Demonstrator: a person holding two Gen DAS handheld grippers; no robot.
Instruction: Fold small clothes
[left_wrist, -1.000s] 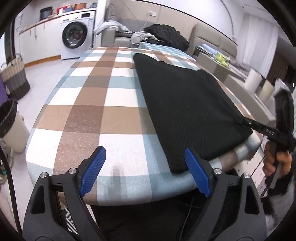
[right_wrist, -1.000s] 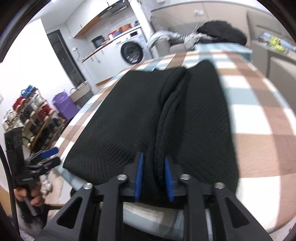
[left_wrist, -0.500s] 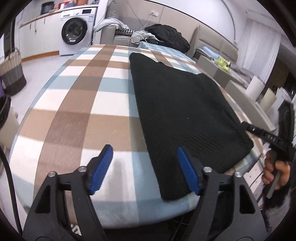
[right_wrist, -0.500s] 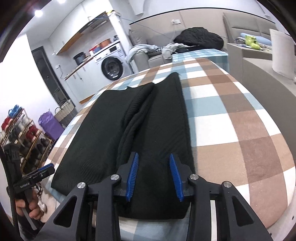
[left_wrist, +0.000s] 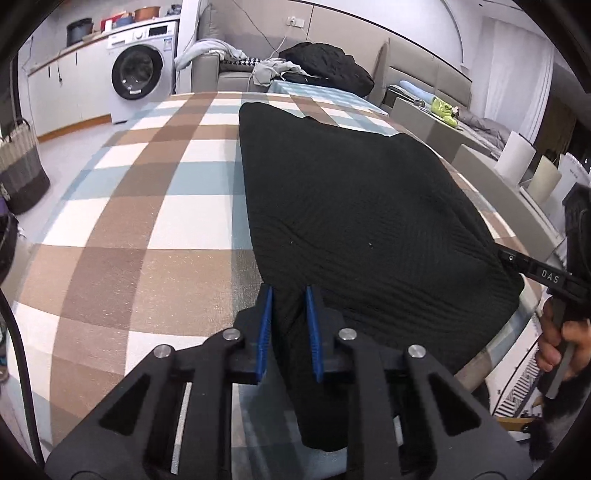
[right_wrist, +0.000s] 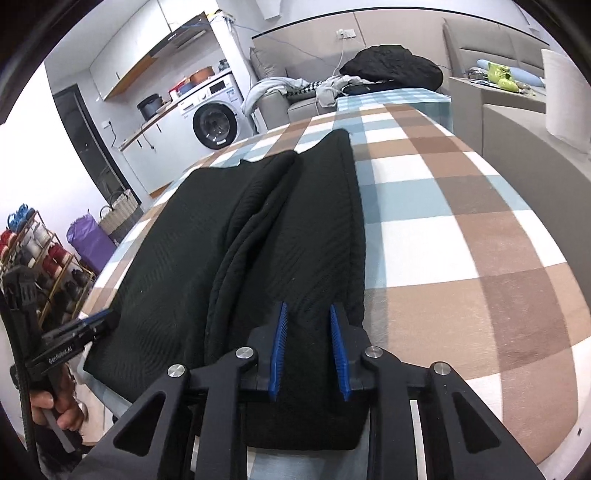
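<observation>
The black knit garment with a fine diagonal rib (left_wrist: 354, 206) lies on the checked cloth of brown, white and pale blue squares covering the counter (left_wrist: 122, 229). The black left gripper (left_wrist: 289, 332) and the black right gripper (right_wrist: 308, 345) both carry bright blue ridged pads. Behind stand a white washing machine with a dark round door (left_wrist: 142, 70), a grey sofa (left_wrist: 207, 72) and a purple bag (right_wrist: 88, 242).

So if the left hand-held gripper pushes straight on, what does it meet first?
More of the black garment already clamped in the left hand-held gripper; beyond that, probably the plaid tablecloth.
</observation>
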